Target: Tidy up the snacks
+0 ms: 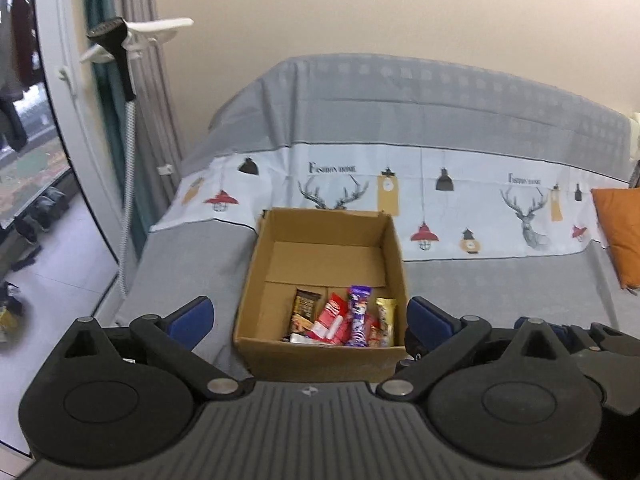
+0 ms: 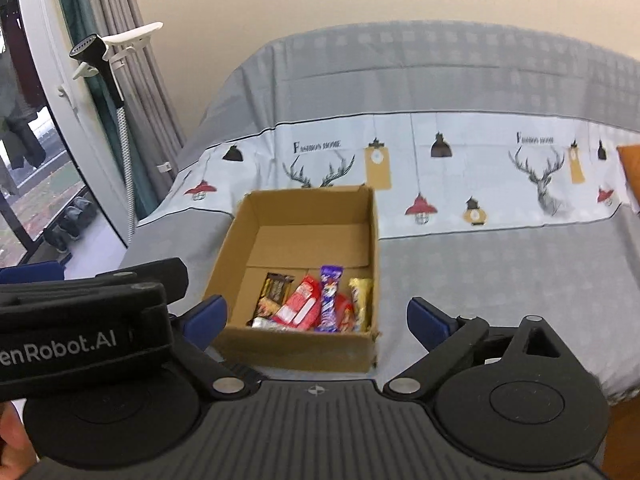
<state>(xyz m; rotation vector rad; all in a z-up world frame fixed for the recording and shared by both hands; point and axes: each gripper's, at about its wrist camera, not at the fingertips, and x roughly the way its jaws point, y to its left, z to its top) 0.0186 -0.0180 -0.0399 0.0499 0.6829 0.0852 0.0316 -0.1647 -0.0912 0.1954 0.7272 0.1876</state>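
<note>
Black left gripper point(image 1: 310, 318) with blue pads: jaws spread wide, nothing between them. Same for the black right gripper point(image 2: 316, 316), empty and wide open. Both sit above and short of the open brown cardboard box point(image 1: 320, 356), angled down at it.

Wrapped snack bars point(image 1: 344, 320) (brown, red, purple, gold) lie packed side by side along the box's near wall; far half of the floor is bare. My read: collected in one place, sorting looks mostly done.

Box rests on the grey bed cover with deer and lamp print point(image 1: 480, 272). No loose snacks visible on it. Orange cushion point(image 1: 620, 232) is well apart, at right.

Left gripper's body point(image 2: 80, 320) crosses the right view's lower left, so the hands are held close together.
</note>
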